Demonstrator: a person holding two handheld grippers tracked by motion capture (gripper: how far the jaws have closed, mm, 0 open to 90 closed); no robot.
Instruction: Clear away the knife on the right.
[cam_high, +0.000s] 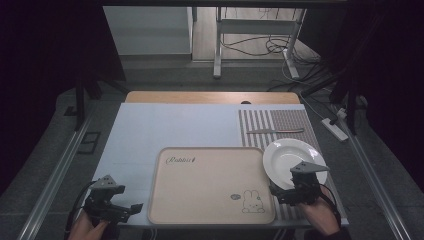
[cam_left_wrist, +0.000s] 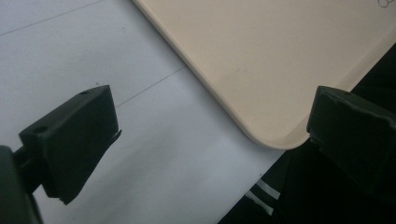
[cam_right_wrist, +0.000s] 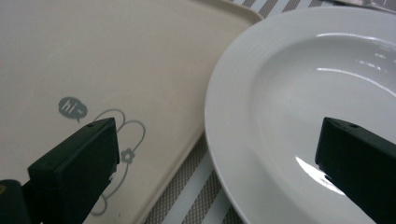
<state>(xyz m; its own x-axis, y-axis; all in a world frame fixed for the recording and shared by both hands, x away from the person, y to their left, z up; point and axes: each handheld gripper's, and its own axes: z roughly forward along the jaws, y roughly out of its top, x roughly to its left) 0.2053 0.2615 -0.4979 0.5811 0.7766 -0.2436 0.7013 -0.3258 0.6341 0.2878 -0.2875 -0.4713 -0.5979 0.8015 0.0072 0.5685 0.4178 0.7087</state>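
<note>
Tray (cam_high: 210, 187): big beige one, front centre of the table, bunny print near its right corner.
Plate (cam_high: 287, 159): white, sits on the striped mat (cam_high: 280, 122), rim overlapping the tray's right edge.
Knife (cam_high: 275, 131): lies behind the plate.
Right gripper (cam_high: 295, 192): jaws wide open, straddling the plate's near rim, gripping nothing.
Left gripper (cam_high: 131, 209): wide open too, empty, at the tray's front-left corner.

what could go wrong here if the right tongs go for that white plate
The right tongs are open at the near rim of the white plate. The glossy rim may slip from a thin pinch. The plate's left edge seems to overlap the tray, so lifting or pushing could nudge it. The knife lies just behind on the striped mat; a shoved plate could hit it.
</note>
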